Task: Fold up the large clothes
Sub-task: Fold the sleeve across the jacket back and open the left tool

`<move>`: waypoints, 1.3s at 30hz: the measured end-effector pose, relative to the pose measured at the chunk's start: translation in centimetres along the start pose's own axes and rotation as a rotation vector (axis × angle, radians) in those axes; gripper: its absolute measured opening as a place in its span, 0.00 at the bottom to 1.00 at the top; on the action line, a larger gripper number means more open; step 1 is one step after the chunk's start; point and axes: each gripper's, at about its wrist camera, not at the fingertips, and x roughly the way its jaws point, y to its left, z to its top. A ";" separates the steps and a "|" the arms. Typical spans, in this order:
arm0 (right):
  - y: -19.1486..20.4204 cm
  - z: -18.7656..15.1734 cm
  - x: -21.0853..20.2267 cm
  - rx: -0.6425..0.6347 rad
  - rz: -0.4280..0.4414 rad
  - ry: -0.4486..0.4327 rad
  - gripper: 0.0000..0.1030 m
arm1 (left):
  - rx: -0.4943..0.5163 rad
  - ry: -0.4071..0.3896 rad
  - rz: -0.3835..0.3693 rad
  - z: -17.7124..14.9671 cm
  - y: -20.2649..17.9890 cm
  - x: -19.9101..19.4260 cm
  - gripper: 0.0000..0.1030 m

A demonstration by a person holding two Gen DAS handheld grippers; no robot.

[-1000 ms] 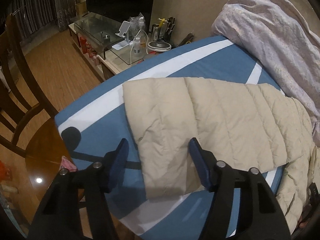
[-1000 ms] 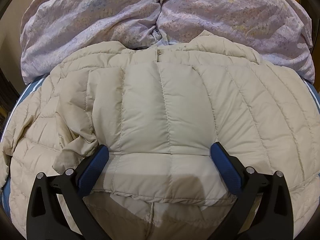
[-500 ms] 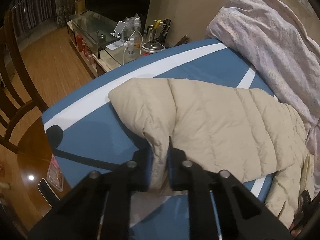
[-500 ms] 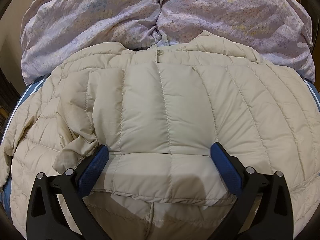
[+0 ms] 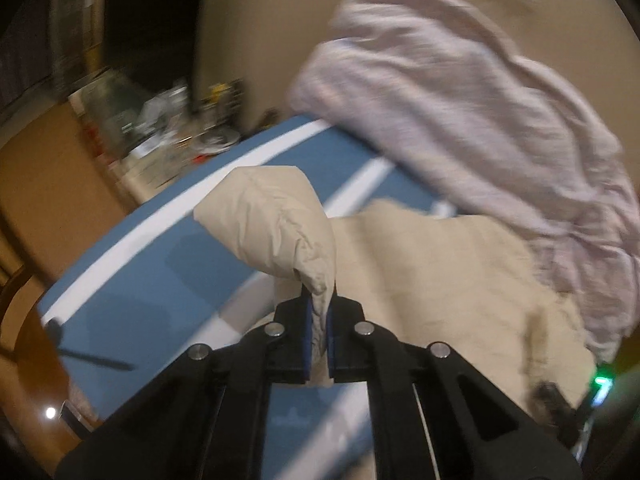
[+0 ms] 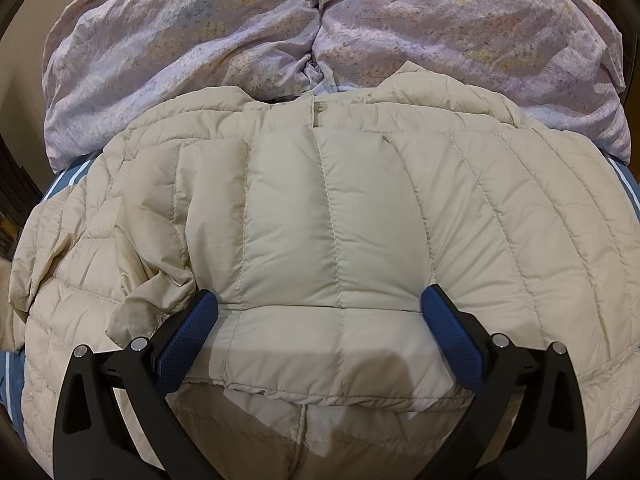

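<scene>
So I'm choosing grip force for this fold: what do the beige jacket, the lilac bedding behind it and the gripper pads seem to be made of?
Beige jacket: thin, smooth synthetic shell over puffy filling, judging by stitched channels and a soft sheen; probably down or fibre.
Lilac bedding: matte woven cloth with a faint floral print and fine crinkles, likely cotton.
Pads: blue, dotted texture, seemingly rubber; black arms look like rigid plastic.

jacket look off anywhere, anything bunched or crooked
Yes. The jacket is crumpled on its left side, where a rumpled fold breaks the smooth quilting. The left gripper pinches a lifted sleeve end. The right gripper is open over the jacket.
</scene>
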 end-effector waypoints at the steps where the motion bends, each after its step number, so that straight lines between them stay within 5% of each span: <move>1: -0.1 0.0 0.0 0.001 0.001 0.000 0.99 | 0.017 -0.003 -0.027 0.2 -1.4 -0.1 0.05; 7: -0.1 0.0 0.0 0.000 0.000 0.003 0.99 | 0.111 0.012 -0.222 -0.4 -10.3 -0.6 0.05; 14: -0.1 0.7 -0.7 -0.024 0.000 0.045 0.99 | 0.226 0.063 -0.383 -3.4 -18.9 -0.8 0.05; 19: -1.7 0.6 -3.6 -0.011 0.019 -0.012 0.99 | 0.283 0.116 -0.473 -6.2 -23.4 -0.6 0.05; 30: -7.8 -0.9 -7.6 0.032 -0.074 -0.096 0.97 | 0.376 0.291 -0.576 -12.9 -30.1 2.8 0.07; 36: -11.5 -1.6 -8.3 0.114 -0.072 -0.108 0.93 | 0.409 0.360 -0.586 -15.0 -32.6 4.5 0.17; 39: -12.3 -1.8 -8.3 0.134 -0.073 -0.113 0.90 | 0.416 0.378 -0.594 -15.4 -33.2 4.9 0.32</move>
